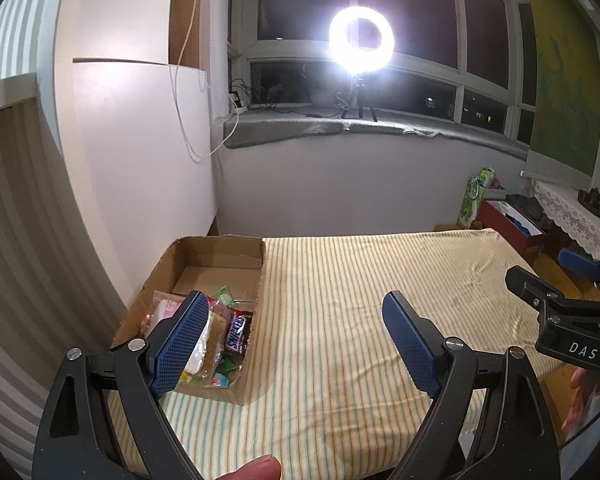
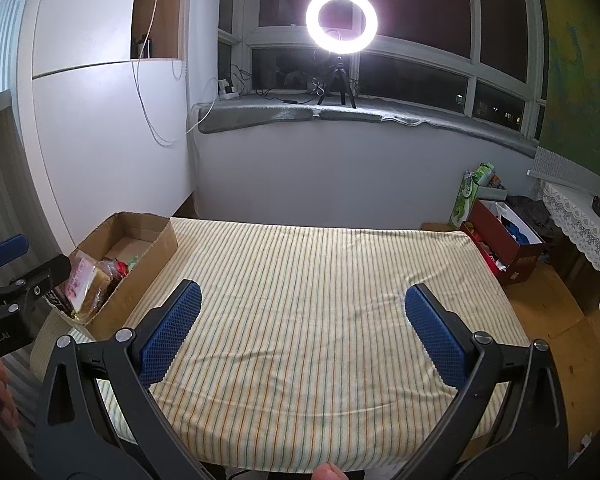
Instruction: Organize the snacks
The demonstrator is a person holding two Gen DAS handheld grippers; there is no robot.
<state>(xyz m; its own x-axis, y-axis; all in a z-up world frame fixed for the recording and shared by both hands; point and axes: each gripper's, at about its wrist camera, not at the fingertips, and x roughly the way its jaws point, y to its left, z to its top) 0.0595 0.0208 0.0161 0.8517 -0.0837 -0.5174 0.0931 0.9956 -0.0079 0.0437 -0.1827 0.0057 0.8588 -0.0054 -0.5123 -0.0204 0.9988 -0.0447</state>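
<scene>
Hard to count: snacks (image 1: 204, 336) heaped in the near end of one cardboard box (image 1: 220, 256), partly masked by the left claw's (image 1: 296, 338) pad; only a Snickers bar (image 1: 238, 330) readable. Box at the left edge of the striped counter (image 2: 320, 280). Two claws, both spread wide, gripping nothing, hovering over bare cloth. Right claw (image 2: 302, 330) clear of the box.

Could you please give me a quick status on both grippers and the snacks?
Left gripper open, empty. Right gripper open, empty. Snacks in cardboard box. Striped cloth bare between fingers.
</scene>
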